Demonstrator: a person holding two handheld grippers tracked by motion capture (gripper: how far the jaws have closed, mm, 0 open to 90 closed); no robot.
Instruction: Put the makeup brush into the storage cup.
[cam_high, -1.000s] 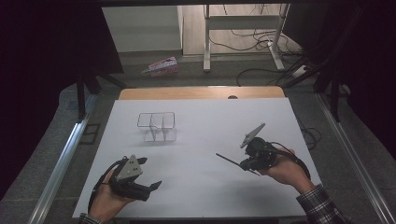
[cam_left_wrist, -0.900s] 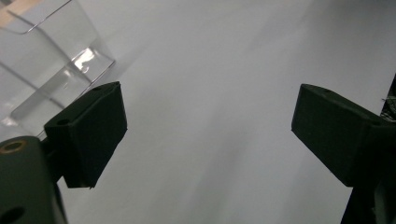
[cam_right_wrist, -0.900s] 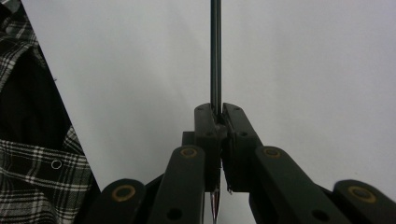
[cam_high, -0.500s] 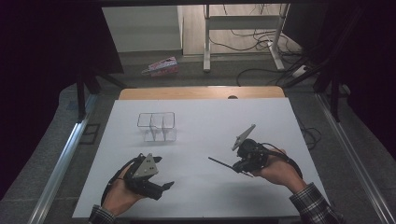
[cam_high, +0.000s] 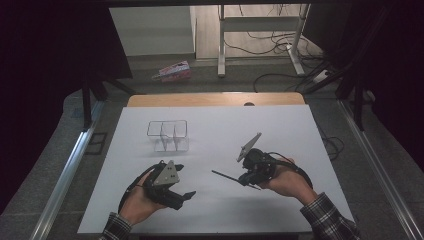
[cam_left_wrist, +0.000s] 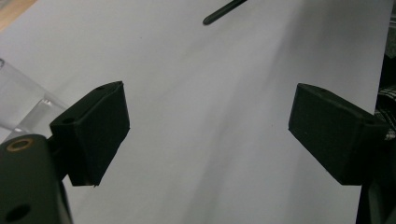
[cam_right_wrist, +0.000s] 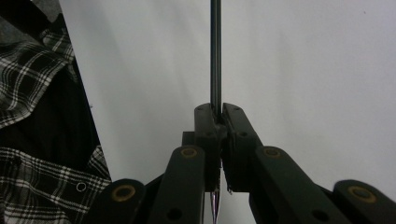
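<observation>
Right tongs are clamped tight on a thin black rod, which sticks straight out past the tips, probably so it can be aimed at something. Left tongs are spread wide with nothing between them, likely kept ready to take the rod's free end, seen just ahead. Off to their far side, a clear divided box is sat on the white table.

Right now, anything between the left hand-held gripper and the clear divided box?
Nothing: the high view shows bare white table between the left hand-held gripper and the clear divided box.
</observation>
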